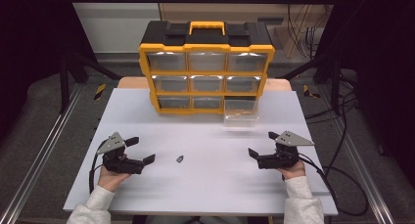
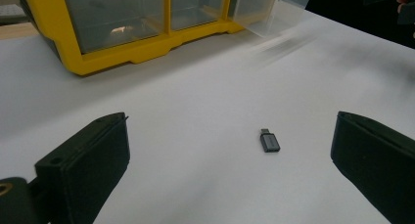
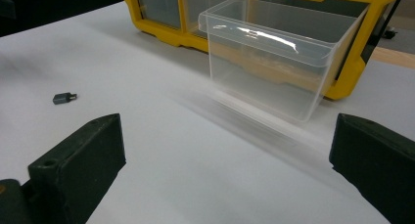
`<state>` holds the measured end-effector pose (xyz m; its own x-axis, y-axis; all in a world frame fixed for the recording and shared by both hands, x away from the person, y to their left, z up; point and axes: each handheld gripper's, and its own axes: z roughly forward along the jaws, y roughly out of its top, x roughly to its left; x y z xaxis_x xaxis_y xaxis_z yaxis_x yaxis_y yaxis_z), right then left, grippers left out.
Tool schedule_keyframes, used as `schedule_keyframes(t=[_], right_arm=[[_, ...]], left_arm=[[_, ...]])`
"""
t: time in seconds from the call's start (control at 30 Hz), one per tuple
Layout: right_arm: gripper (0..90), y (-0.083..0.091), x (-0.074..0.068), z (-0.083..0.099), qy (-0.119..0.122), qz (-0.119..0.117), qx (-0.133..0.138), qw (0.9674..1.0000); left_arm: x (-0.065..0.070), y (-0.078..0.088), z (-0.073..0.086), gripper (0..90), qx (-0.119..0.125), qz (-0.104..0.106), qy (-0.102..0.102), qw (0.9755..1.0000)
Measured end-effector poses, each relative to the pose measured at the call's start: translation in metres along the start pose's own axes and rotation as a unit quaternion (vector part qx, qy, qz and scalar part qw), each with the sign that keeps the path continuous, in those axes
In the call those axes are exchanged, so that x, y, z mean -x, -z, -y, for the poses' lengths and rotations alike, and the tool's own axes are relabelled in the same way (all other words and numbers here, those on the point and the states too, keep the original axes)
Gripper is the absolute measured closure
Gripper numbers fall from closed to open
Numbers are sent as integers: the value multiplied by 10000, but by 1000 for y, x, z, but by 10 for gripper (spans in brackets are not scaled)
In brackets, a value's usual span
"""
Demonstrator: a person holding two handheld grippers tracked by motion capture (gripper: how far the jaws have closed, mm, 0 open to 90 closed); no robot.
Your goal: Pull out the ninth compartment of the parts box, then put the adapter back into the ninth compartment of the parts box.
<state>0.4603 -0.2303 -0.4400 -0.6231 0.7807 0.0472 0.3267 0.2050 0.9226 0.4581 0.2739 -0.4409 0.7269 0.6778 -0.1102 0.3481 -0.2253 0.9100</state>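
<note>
Gaping wide, left gripper [image 1: 140,150] and right gripper [image 1: 263,143] empty.

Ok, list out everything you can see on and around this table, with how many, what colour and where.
Drawer cabinet: one, yellow frame with black top and yellow handle, at the far middle of the table.
Clear drawers: nine, transparent; eight closed, in three rows.
Pulled-out drawer: one of the nine, transparent, bottom right slot, sticking out over the table.
Small adapter: one, dark grey, lying on the table apart from both grippers, nearer the left one.
Table: one, white top.
Left gripper: one, black, near left of the table, jaws open.
Right gripper: one, black, near right, jaws open, facing the pulled-out drawer.
Sleeves: two, white, at the near edge.
</note>
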Motion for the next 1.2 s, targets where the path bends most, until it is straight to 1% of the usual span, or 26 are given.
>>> schedule_keyframes(t=[0.13,0.2,0.37,0.53,0.7,0.8,1.07,1.2], right_arm=[[4,3,3,4,-16,37,108,9999],[3,4,4,6,-74,38,112,9999],[3,3,7,10,-104,38,16,9999],[3,4,9,10,-89,36,20,10000],[3,4,8,10,-109,-23,1,9999],[3,4,8,10,-124,-40,2,9999],[2,7,9,9,-116,-55,109,9999],[2,7,9,9,-104,-68,109,9999]], left_arm=[[4,-1,-3,3,-10,16,-6,10000],[5,-2,-4,2,-10,26,-16,10000],[9,-4,-4,2,-51,69,-22,10000],[13,-8,-5,2,-104,77,-16,9999],[17,-11,-7,2,-174,109,-46,9998],[19,-11,-9,2,-162,103,-40,9998],[23,-14,-17,2,-242,102,-91,9996],[26,-16,-22,2,-291,87,-119,9995]])
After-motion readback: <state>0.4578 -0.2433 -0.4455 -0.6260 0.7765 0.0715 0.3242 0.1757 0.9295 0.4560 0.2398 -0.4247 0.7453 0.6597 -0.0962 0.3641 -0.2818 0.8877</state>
